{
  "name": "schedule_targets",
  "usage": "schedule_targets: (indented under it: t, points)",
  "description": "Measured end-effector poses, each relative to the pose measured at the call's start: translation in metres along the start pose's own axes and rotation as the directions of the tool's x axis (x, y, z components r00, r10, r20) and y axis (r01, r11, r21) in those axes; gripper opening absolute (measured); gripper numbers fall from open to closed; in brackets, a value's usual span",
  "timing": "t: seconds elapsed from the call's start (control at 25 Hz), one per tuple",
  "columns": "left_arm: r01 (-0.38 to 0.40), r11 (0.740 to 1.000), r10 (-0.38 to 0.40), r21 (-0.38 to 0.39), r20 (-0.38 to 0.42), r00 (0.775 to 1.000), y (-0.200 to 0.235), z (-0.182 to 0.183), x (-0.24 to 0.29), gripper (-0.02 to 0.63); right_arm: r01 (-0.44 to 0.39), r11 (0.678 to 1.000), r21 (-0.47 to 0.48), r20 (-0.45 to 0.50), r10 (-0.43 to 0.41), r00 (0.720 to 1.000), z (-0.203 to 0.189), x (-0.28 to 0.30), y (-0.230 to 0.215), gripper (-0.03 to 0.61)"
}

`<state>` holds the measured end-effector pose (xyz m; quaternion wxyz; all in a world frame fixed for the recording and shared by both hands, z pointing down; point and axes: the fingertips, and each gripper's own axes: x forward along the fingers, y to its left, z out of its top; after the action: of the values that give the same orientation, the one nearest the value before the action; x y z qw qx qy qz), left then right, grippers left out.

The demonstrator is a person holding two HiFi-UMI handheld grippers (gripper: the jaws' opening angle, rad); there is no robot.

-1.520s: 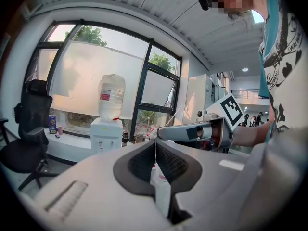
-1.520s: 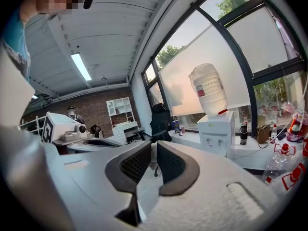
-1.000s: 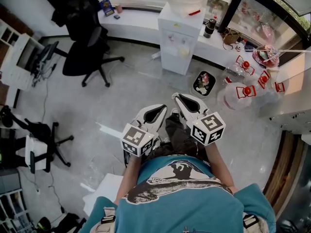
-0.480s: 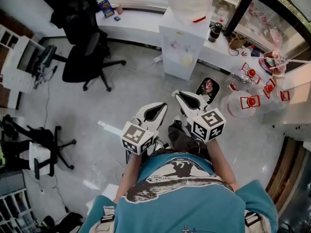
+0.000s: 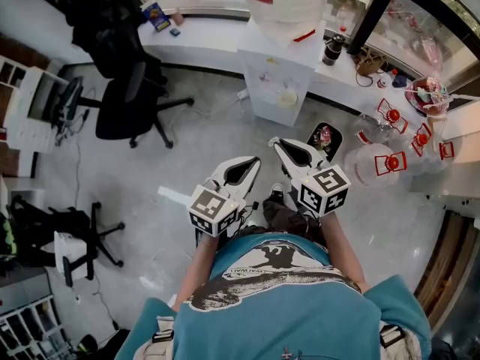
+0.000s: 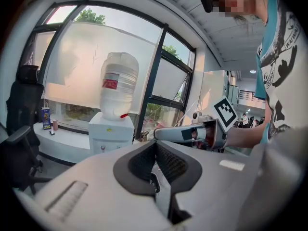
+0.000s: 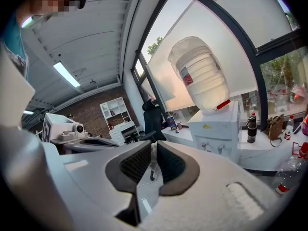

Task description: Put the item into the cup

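Shifted since a second ago: office chair (image 5: 124,88) further left, water dispenser (image 5: 281,73) closer in. Left gripper (image 5: 250,161) at chest height, jaws pressed together, empty. Right gripper (image 5: 277,142) likewise closed on nothing. Item and cup not made out in any view. Risk: wrong object picked, or stumble over water jugs (image 5: 375,163) on floor at right

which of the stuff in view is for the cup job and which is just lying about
For the job:
- left gripper, shut, empty
- right gripper, shut, empty
- no cup or item can be made out in any view

Just lying about:
- water dispenser
- office chair
- floor bin
- water jugs with red handles
- black flask
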<state>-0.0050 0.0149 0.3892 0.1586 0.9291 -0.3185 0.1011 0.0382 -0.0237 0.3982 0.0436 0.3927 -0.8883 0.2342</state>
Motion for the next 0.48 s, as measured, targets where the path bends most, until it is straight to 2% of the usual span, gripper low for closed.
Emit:
schedule_targets:
  t: [0.48]
  points:
    - [0.001,1.000,-0.002,0.013,0.022,1.000,0.024,0.024,0.045,0.014,0.012,1.000,0.021,0.011,-0.012,1.000,0.011,0.014,-0.047,0.038]
